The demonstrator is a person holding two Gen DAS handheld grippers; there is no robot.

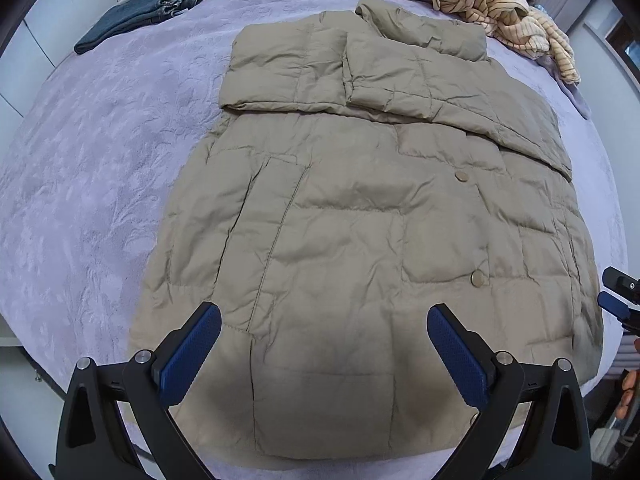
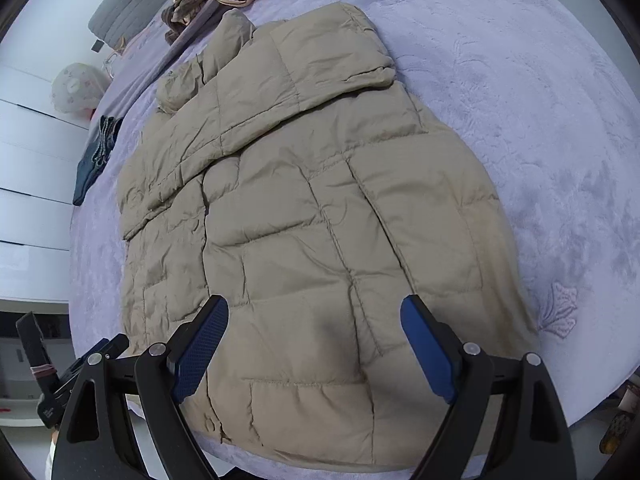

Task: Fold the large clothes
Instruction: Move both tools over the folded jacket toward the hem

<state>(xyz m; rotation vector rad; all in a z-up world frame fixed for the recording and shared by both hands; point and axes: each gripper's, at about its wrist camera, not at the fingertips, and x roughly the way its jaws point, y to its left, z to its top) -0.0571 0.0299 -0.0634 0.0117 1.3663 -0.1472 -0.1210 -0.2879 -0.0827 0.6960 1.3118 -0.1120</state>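
- Hovering over hem end of jacket [image 1: 340,220], both sleeves already folded across chest; looks like mid-fold, w/ bottom-to-top fold not yet done.
- Left gripper [image 1: 324,354]: jaws wide apart, nothing btwn pads, above hem nr the button [image 1: 477,279] side.
- Right gripper [image 2: 314,344]: jaws wide apart too, empty, above hem on the other side.
- Jacket lying flat on bed [image 1: 80,160], collar at far end, hem at near edge, partly hanging close to mattress rim.
- Next, prob.: drop both claws to hem corners, pinch through puffy layers, lift & carry hem toward collar. Needs a deep bite, since padded fabric is thick and slippery; both sides to rise together or fold goes skew.
- Sleeve [image 1: 400,84] stack on chest is loose; may slide if hem drags.
- Jeans [image 1: 140,16] far left on bed, well apart from jacket, no obstacle.
- Striped knit pile [image 1: 504,12] just beyond collar, nr touching; could crowd the landing spot for the fold.
- Lamp [image 2: 74,88] off bed, out of the way.
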